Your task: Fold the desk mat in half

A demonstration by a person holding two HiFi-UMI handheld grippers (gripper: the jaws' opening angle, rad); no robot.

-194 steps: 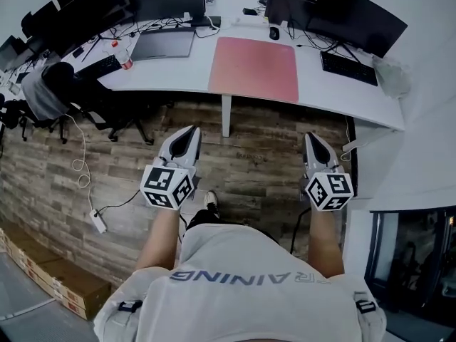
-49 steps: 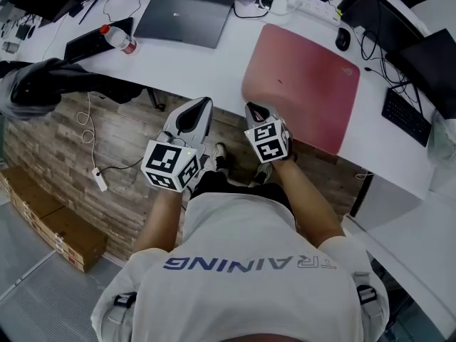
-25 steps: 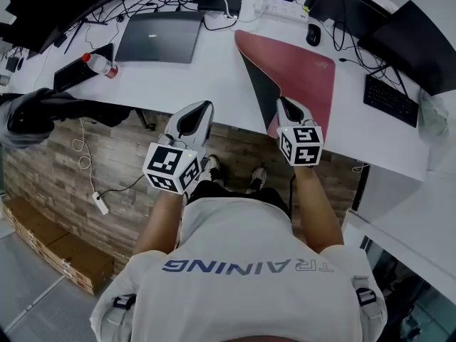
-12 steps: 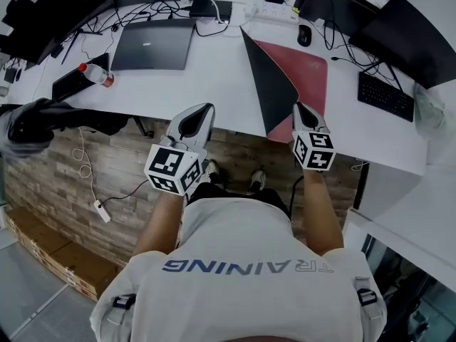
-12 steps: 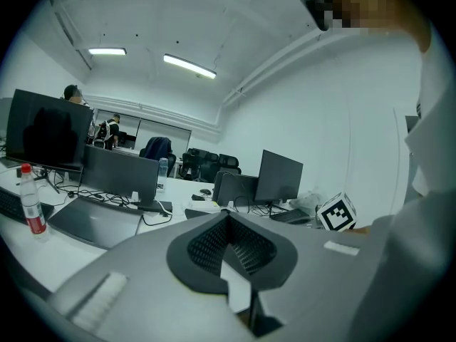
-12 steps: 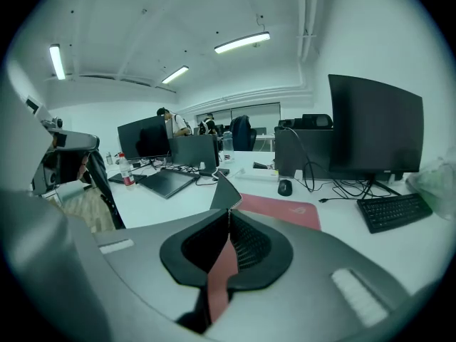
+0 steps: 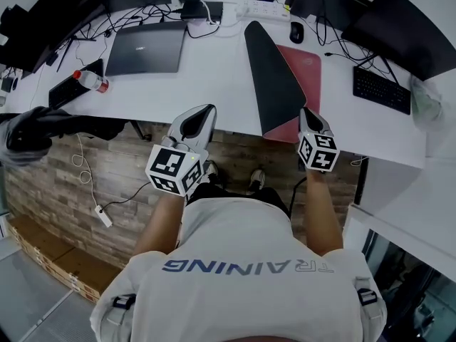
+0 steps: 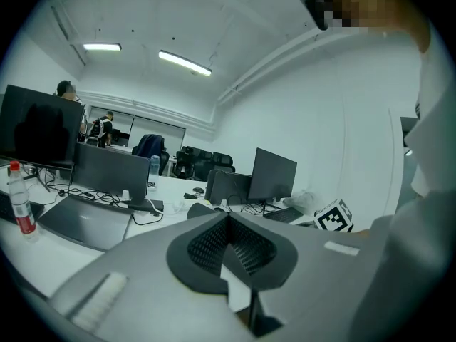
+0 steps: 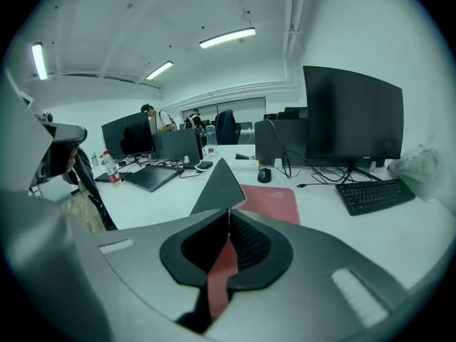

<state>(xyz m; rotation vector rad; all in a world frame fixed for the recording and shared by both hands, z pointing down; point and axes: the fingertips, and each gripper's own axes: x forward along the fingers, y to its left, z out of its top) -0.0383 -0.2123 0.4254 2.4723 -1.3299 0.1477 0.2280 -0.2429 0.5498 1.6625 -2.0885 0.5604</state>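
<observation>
The right gripper's (image 9: 228, 228) jaws are nearly together, pinching the red near edge of the desk mat (image 7: 274, 84); in the head view this gripper (image 7: 308, 116) sits at the surface's (image 7: 214, 84) near edge, at about 1 o'clock from the person. The left gripper's (image 8: 229, 223) jaws are closed on nothing; it (image 7: 198, 120) hangs over the floor at about 11 o'clock, apart from the mat.

The fold looks roughly half done; one half of the mat stands raised off the surface, its dark underside facing 9 o'clock, while the other half (image 7: 305, 64) lies flat with its red face up. What appears left is to carry the raised half over toward 3 o'clock, lay it on the flat half with the edges matched, and let go.

Around the mat: a mouse (image 7: 296, 30) just past its far edge at 12 o'clock; a keyboard (image 7: 381, 90) near its 3 o'clock side; monitors (image 7: 399, 27) behind; a laptop (image 7: 149, 47) well apart at 10 o'clock; a bottle (image 7: 89, 82) further out at 9 o'clock. Nothing rests on the flat half, so the landing place seems free; whether the cable near the far right corner touches the mat is too small to tell.
</observation>
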